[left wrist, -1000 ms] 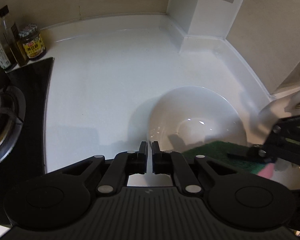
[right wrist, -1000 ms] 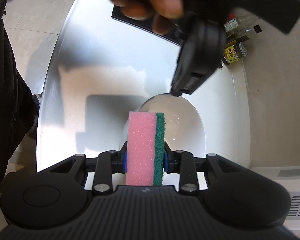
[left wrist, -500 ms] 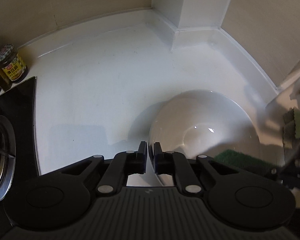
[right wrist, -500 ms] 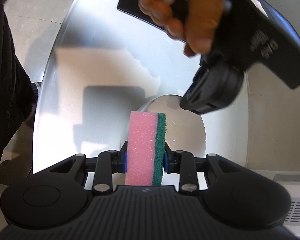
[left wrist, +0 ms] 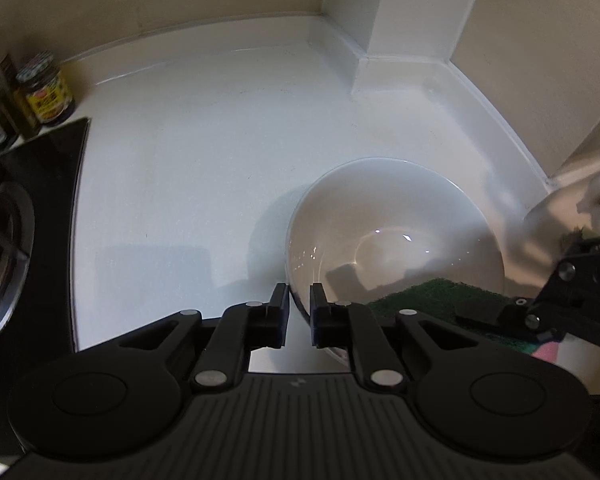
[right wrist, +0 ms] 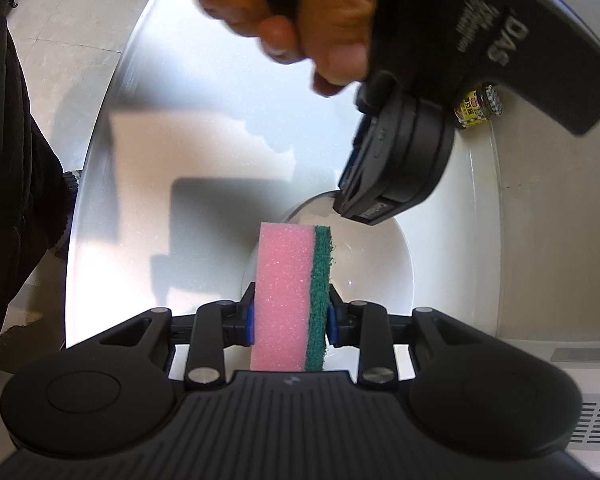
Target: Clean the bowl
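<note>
- A white bowl (left wrist: 396, 236) sat on a white counter (left wrist: 204, 160), near the corner of the wall.
- The left gripper (left wrist: 299, 312) had its fingers pinched on the bowl's near rim.
- The right gripper (right wrist: 290, 316) clamped a pink and green sponge (right wrist: 288, 296), held upright over the bowl.
- A jar (left wrist: 46, 94) stood beside a stove (left wrist: 4, 232).

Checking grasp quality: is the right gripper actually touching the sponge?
Touching. The right wrist view shows the right gripper with both pads pressed against the sponge, no gap on either side.
</note>
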`<state>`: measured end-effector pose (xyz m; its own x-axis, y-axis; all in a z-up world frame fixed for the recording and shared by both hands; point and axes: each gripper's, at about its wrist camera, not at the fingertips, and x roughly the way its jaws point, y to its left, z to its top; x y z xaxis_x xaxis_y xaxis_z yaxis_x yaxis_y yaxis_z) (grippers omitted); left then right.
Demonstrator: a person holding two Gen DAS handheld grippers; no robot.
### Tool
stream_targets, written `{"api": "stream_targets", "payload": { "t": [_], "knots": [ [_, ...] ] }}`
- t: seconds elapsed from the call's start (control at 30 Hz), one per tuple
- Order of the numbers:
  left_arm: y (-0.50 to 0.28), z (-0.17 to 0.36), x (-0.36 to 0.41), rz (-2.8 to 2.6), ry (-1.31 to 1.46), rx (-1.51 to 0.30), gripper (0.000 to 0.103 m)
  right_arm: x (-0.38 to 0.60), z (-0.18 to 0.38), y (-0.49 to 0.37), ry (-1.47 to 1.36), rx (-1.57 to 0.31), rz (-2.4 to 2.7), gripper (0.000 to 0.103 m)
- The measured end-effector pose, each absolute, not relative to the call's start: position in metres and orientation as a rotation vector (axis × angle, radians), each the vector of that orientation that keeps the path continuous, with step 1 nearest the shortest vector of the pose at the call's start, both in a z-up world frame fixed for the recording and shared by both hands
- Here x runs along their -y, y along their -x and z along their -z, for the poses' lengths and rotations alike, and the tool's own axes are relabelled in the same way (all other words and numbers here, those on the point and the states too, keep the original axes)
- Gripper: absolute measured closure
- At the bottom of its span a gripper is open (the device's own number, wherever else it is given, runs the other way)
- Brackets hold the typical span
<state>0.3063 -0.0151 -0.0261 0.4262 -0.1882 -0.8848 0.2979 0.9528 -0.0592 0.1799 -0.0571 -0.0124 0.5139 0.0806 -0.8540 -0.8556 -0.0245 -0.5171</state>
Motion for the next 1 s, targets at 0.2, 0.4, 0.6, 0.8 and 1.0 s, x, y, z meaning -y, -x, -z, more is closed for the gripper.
{"api": "stream_targets", "payload": {
  "t": [0.2,0.4,0.6,0.8,1.0],
  "knots": [
    [-0.326,0.029,0.015,0.261,-0.088,-1.083,0.095,0.055,0.014,-0.180,1.405,-0.735,-0.859,0.076],
    [-0.289,0.026,0.008,0.214,-0.065,-1.076,0.095,0.059,0.010,-0.184,1.398,-0.736,-0.869,0.076],
    [-0.293,0.026,0.007,0.236,-0.095,-1.063,0.092,0.056,0.011,-0.182,1.425,-0.726,-0.876,0.076],
    [-0.303,0.022,0.004,0.234,-0.093,-1.071,0.094,0.056,0.012,-0.182,1.441,-0.717,-0.879,0.076],
    [-0.303,0.018,0.001,0.214,-0.067,-1.081,0.087,0.058,0.013,-0.189,1.411,-0.735,-0.881,0.076]
  ]
}}
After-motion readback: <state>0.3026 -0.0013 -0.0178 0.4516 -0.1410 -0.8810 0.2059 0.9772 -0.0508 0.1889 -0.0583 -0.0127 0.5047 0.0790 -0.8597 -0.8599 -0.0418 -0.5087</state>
